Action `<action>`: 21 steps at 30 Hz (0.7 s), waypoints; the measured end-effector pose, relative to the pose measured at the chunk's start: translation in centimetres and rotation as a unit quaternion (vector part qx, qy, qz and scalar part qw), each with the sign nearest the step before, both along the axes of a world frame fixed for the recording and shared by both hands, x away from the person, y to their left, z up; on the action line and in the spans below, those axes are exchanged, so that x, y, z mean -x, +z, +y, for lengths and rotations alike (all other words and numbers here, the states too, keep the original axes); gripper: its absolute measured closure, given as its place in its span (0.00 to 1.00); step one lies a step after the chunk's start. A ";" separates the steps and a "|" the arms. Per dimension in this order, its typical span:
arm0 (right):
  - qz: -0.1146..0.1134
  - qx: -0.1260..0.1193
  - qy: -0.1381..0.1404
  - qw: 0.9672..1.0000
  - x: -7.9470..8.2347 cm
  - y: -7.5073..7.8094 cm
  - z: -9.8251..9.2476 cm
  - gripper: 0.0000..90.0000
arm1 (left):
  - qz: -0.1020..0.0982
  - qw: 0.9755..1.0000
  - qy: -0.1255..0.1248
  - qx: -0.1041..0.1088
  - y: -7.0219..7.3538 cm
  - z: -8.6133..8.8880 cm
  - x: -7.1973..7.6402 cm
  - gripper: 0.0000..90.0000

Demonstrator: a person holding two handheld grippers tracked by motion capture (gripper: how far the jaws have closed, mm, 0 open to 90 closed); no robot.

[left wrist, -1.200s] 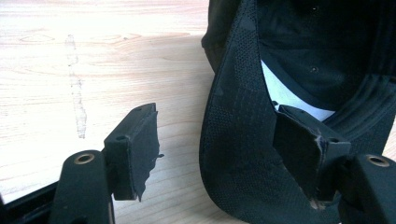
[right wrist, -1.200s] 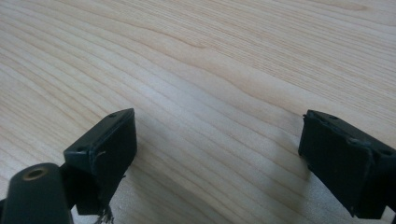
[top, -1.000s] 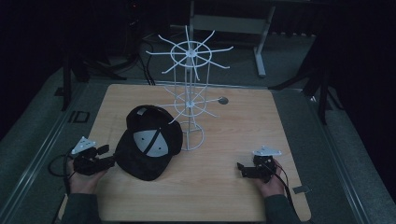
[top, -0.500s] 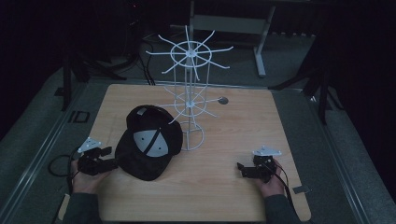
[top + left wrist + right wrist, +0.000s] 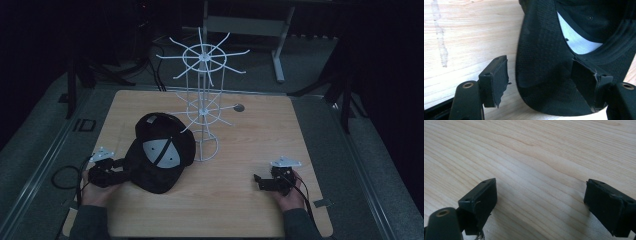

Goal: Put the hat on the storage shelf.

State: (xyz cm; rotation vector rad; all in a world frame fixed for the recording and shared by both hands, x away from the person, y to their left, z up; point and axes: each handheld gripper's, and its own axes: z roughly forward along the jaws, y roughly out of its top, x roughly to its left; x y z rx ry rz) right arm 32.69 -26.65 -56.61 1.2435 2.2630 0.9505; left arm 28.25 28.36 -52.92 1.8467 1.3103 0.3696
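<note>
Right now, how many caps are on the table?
2. One black cap lies by the left hand-held gripper; a second cap lies behind it, partly covered, beside the white wire rack.

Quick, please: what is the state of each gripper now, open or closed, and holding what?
Left gripper: open, jaws around the brim of the black cap, not yet clamped.
Right gripper: open, holding nothing.

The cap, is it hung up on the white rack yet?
Not yet. The black cap lies on the table beside the white wire rack, whose arms carry nothing. The left claw is open around the cap's brim, not closed on it. The right claw is open over bare wood. Gripping, lifting and hanging probably remain.
</note>
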 end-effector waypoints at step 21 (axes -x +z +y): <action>0.000 0.000 0.000 1.000 0.0 0.0 0.0 0.12 | 0.021 0.997 -0.073 -0.021 -0.2 -2.5 1.1 0.46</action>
